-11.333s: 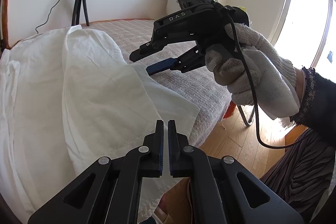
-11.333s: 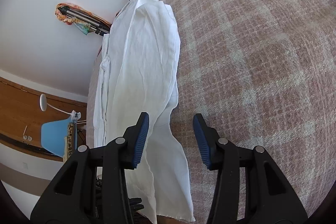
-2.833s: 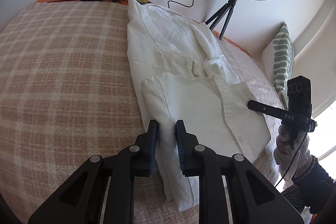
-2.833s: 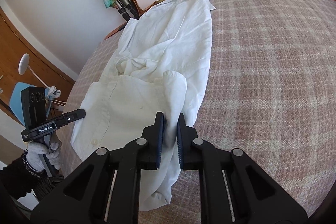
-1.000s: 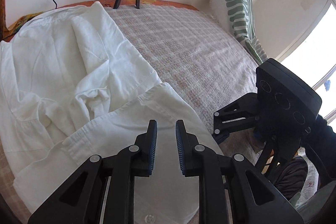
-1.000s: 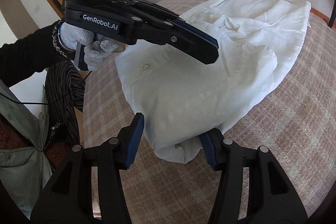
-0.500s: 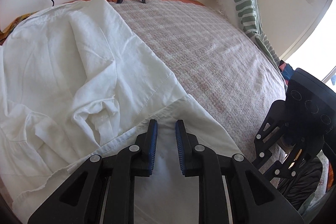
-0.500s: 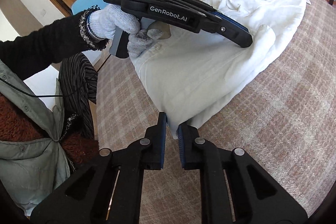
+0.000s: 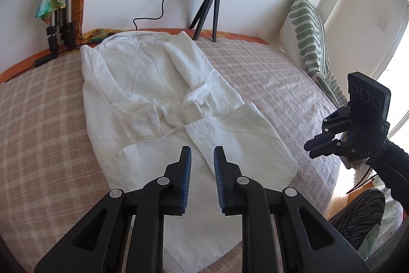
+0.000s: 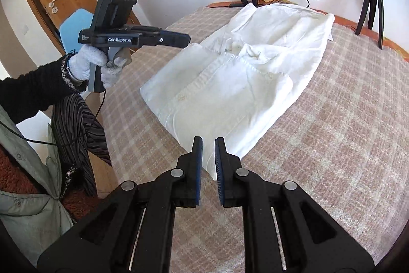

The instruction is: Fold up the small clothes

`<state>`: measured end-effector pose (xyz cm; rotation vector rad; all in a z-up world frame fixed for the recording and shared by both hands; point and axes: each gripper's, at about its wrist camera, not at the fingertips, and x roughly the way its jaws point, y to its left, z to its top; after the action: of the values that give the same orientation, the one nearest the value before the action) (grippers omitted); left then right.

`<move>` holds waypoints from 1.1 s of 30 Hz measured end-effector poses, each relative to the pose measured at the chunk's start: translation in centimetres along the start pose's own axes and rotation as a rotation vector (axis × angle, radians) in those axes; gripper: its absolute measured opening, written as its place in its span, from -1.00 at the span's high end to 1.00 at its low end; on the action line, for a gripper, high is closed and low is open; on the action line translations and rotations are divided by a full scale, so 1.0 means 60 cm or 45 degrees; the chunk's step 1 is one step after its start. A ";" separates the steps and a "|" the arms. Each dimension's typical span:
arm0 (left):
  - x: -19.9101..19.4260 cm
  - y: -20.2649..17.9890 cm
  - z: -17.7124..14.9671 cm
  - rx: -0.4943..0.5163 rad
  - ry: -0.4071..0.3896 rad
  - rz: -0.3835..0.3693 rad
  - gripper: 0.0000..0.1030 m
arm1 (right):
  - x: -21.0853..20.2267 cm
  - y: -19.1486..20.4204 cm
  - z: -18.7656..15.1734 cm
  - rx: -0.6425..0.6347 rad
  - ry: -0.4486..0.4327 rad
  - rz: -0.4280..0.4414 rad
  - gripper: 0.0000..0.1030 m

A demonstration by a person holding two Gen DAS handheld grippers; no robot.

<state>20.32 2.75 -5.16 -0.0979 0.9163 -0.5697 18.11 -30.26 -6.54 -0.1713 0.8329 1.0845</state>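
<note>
clearly the white shirt [image 9: 163, 104] is thin, soft and light; it lies part-folded on the checked bed cover [image 9: 43, 124], its lower half doubled up over the crumpled middle, its far end near the wall. it will sag and slide, so a single layer would peel away from the rest. my judgement is to pinch through all the layers at the folded corners of the near edge, one corner per claw.

the left gripper [image 9: 202, 160] hovers over the button placket with its fingers spread and nothing between them. the right gripper [image 10: 208, 152] sits at the near corner with a narrow gap between its fingers; cloth shows in that gap, but it looks to lie below rather than be pinched.

a ring light tripod [image 9: 207, 14] stands on the bed just past the shirt and a striped cushion [image 9: 306, 32] leans by the window; both are clear of the fold.
</note>
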 end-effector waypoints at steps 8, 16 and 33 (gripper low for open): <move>-0.002 0.070 -0.052 -0.104 0.038 0.086 0.66 | 0.083 -0.062 0.046 0.169 0.070 -0.210 0.77; 0.026 0.135 -0.041 -0.172 0.057 0.124 0.65 | 0.094 -0.105 0.043 0.300 0.192 -0.242 0.78; 0.078 0.292 0.133 -0.334 -0.092 0.086 0.19 | 0.092 -0.326 0.219 0.584 -0.122 -0.204 0.09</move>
<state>36.13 13.98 -9.13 -0.3210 0.9167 -0.3784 42.30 -29.20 -6.30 0.1949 0.9425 0.7238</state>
